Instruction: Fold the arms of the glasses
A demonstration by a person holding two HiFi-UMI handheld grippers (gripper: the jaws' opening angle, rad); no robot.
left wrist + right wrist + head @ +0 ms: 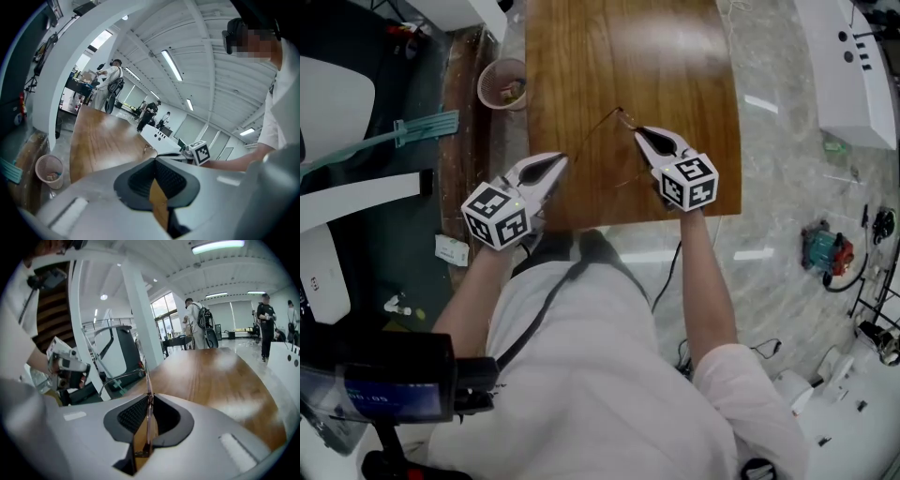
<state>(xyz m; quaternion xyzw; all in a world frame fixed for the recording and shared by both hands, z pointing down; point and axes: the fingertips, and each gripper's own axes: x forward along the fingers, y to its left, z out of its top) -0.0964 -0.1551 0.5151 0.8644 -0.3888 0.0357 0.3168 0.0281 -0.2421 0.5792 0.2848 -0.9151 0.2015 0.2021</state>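
Thin wire-rimmed glasses (617,114) hang over the wooden table (675,66), between my two grippers. My right gripper (641,134) is shut on the frame. In the right gripper view the lens edge (149,404) stands upright between the pads, and one arm (117,378) runs off to the left. That arm (592,134) slants down to the tip of my left gripper (563,159). The left jaws are shut. I cannot tell whether they pinch the arm's end or only touch it. The left gripper view shows the dark arm (171,154) just past its tips.
A pink cup (502,84) with scraps stands off the table's left edge. The table's near edge (609,223) runs just behind both grippers. A white counter (853,66) fills the far right, and cables and a teal tool (820,248) lie on the floor.
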